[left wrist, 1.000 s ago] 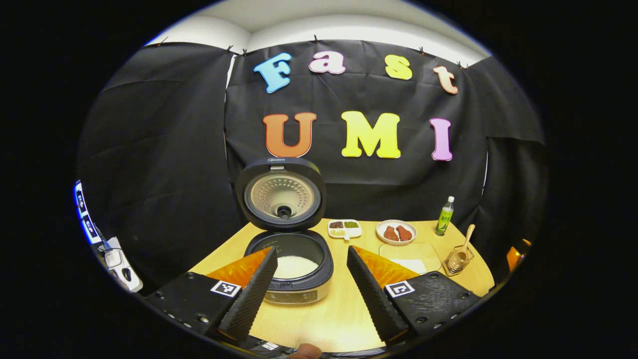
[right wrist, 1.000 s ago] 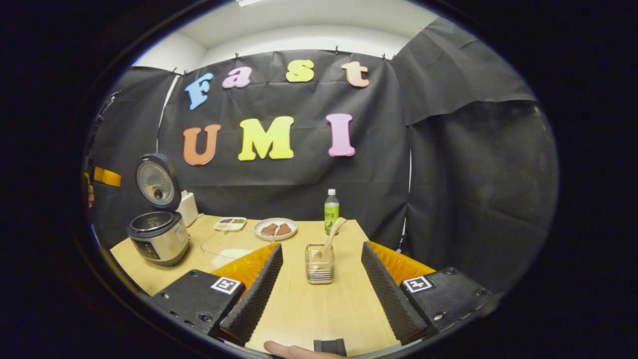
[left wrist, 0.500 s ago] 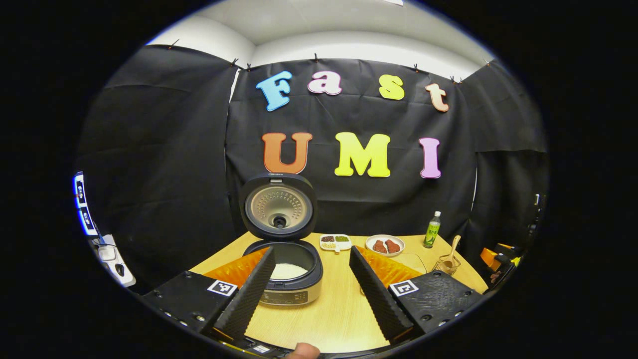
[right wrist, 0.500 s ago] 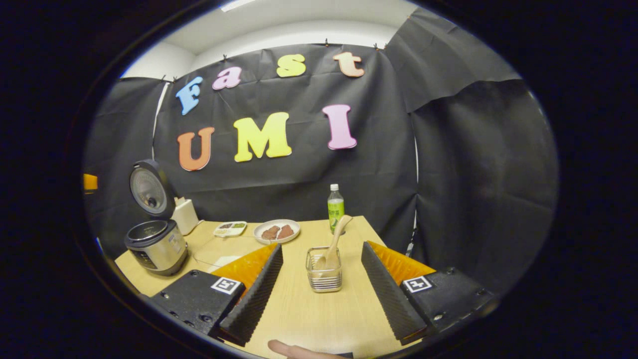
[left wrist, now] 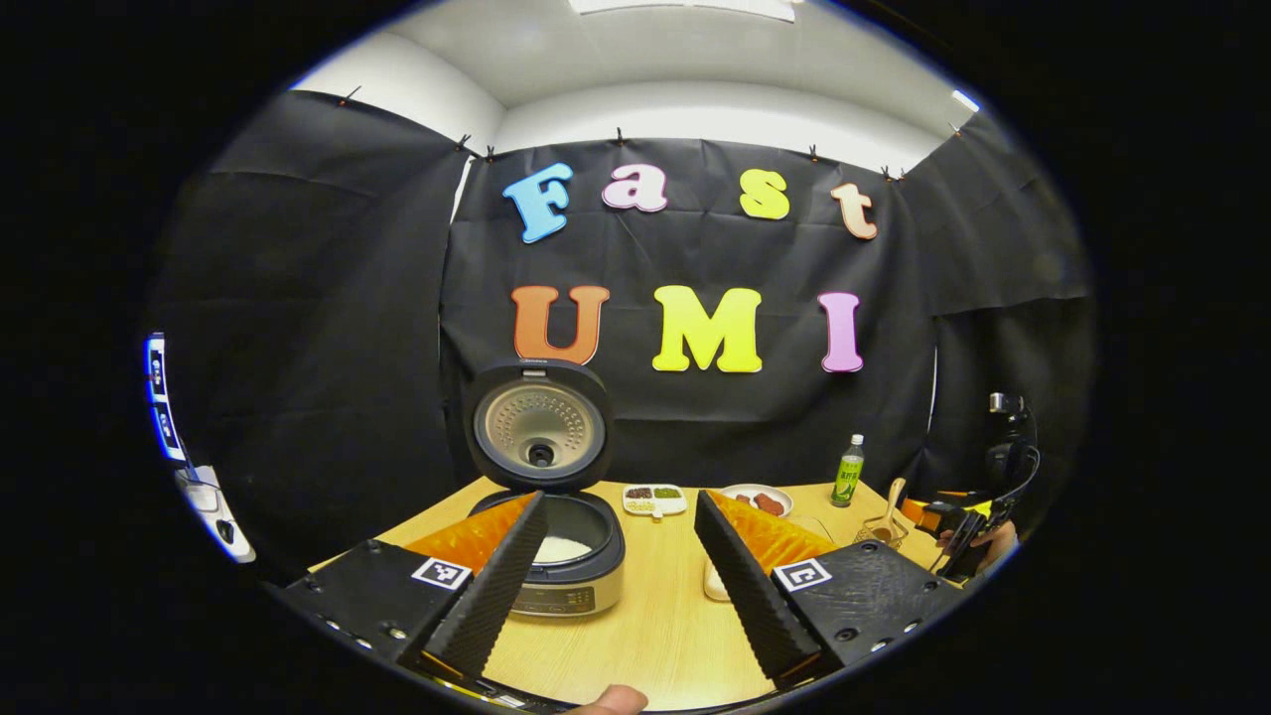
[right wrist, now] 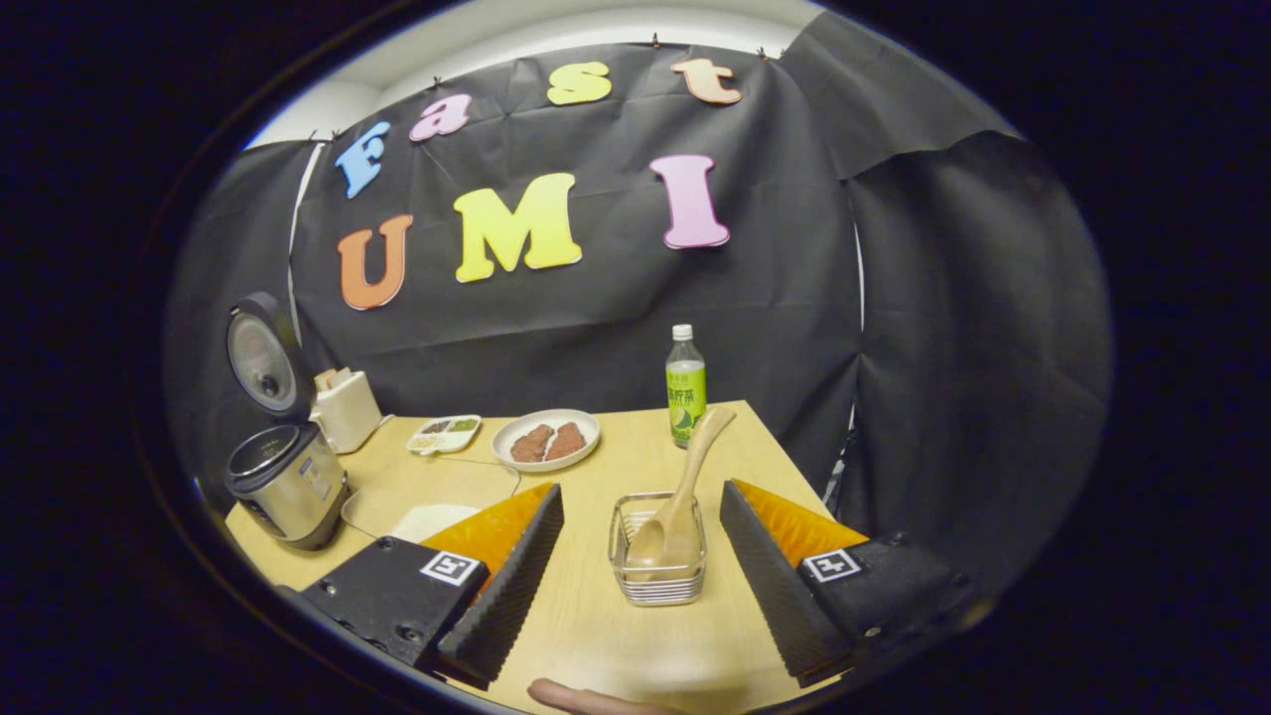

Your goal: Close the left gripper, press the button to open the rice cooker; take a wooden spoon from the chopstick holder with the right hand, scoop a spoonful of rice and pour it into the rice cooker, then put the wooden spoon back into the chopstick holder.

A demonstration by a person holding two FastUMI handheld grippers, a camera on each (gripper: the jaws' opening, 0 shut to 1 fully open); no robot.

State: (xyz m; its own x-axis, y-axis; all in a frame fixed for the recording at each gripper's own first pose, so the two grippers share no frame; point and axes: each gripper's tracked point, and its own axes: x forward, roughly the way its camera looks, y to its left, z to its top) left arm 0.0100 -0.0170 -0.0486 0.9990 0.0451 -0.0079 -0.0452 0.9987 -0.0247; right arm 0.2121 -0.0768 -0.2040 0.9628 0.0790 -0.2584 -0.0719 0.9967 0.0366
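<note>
Right gripper (right wrist: 640, 571) wide open, empty, spoon (right wrist: 683, 497) centre frame in holder (right wrist: 657, 581); closing low risks clamping the rim; left gripper (left wrist: 616, 576) open, empty.

The left gripper view looks across the table (left wrist: 655, 636) from its near edge, facing the open cooker (left wrist: 556, 546) at mid-distance. The right gripper view faces the holder (right wrist: 657, 556) close up from the near right. Both share the cooker, bottle (right wrist: 685, 387) and plate (right wrist: 546, 439).

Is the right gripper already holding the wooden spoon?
No. In the right gripper view the wooden spoon stands in the chopstick holder, and the right gripper is open around the holder, touching neither.
</note>
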